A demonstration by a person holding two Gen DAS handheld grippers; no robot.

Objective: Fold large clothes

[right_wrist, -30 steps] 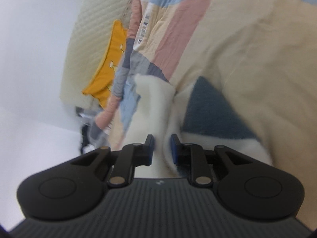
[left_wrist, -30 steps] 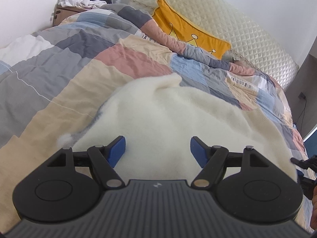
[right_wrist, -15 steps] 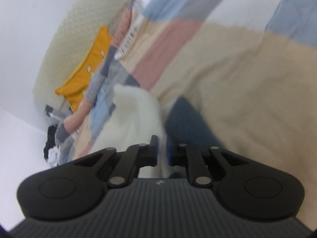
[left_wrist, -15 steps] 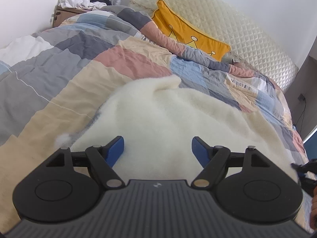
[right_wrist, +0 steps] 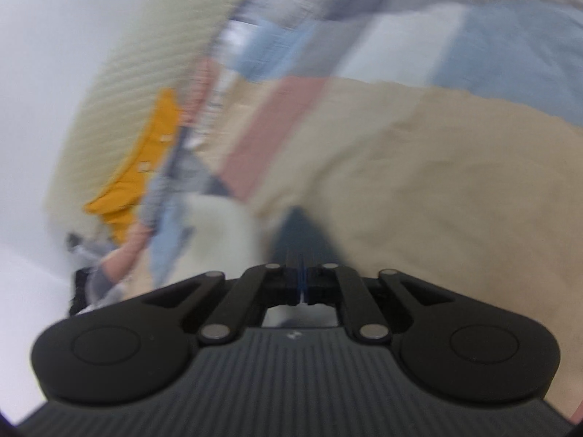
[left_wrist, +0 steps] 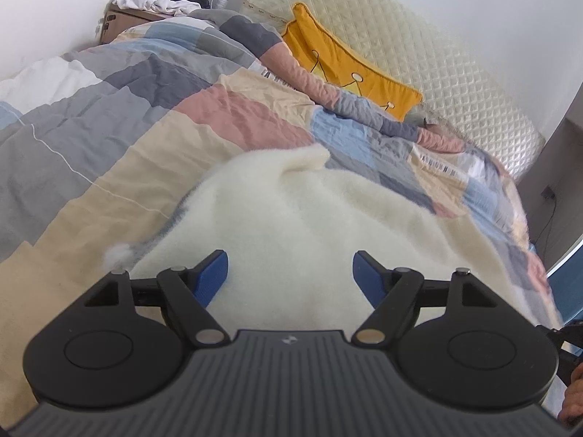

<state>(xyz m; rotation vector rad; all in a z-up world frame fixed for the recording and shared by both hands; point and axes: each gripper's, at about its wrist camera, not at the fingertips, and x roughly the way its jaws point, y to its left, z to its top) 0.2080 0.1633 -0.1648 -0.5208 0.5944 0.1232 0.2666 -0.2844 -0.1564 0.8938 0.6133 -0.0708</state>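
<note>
A large cream fleece garment (left_wrist: 309, 218) lies spread on the patchwork quilt (left_wrist: 153, 138) of a bed. My left gripper (left_wrist: 289, 273) hovers just over its near part, blue pads wide apart and open, nothing pinched. In the blurred right wrist view my right gripper (right_wrist: 302, 284) has its jaws pressed together on a thin edge of the garment (right_wrist: 218, 233). Cream pile shows left of the jaws and just behind them, and the garment's dark blue side (right_wrist: 302, 233) shows ahead. A black part of the right gripper (left_wrist: 568, 335) shows at the left wrist view's right edge.
A yellow cushion (left_wrist: 349, 65) leans on the quilted cream headboard (left_wrist: 437, 58). A cardboard box (left_wrist: 124, 22) piled with clothes stands in the far corner. A person's hand (left_wrist: 574, 400) shows at the lower right. The quilt stretches away on the left.
The right gripper's jaws closed fully on the fleece edge, and its view swung and lifted, so the picture blurred. The left gripper stayed put, open.
</note>
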